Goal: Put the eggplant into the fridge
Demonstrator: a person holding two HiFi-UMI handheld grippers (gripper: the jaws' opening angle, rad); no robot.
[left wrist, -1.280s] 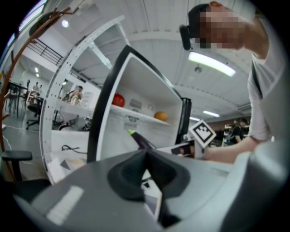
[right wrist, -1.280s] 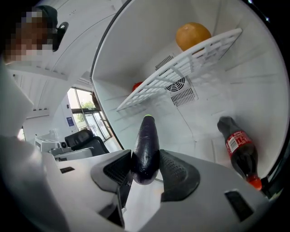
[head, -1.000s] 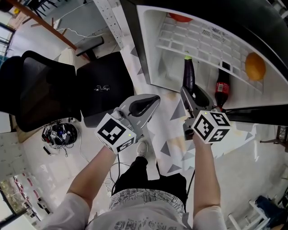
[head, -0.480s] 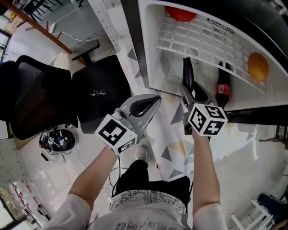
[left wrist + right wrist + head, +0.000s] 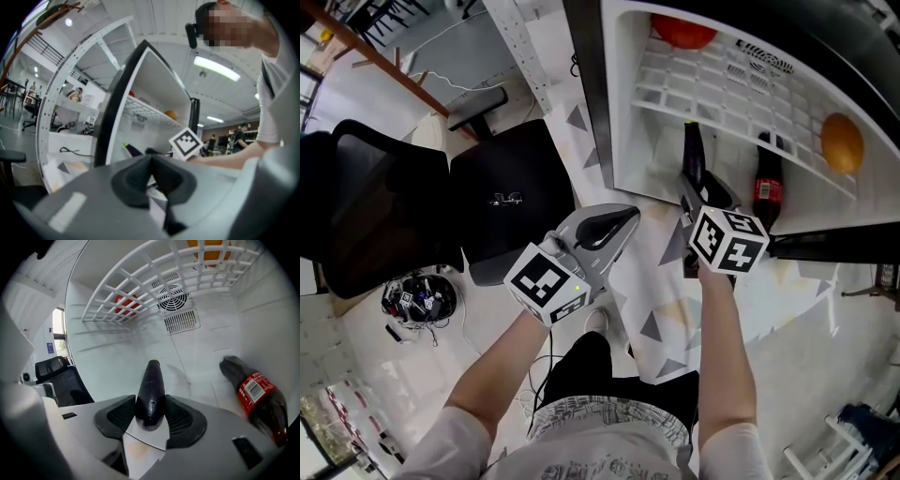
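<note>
The dark purple eggplant (image 5: 692, 150) is clamped by its thick end between the pads of my right gripper (image 5: 698, 190). Its tip points into the open fridge (image 5: 628, 122), under the white wire shelf (image 5: 722, 89). In the right gripper view the eggplant (image 5: 150, 390) pokes out from the right gripper (image 5: 150, 408) toward the fridge's back wall, just above the floor. My left gripper (image 5: 623, 217) hovers outside the fridge's front edge. In the left gripper view the left gripper (image 5: 151, 161) has its pads together and nothing between them.
A cola bottle (image 5: 766, 192) lies on the fridge floor to the eggplant's right (image 5: 260, 399). On the wire shelf sit an orange (image 5: 842, 142) and a red round fruit (image 5: 684, 33). A black office chair (image 5: 384, 197) stands left of the fridge.
My right gripper has sunk and pushed slightly further into the fridge with the eggplant. The left gripper has stayed almost where it was.
</note>
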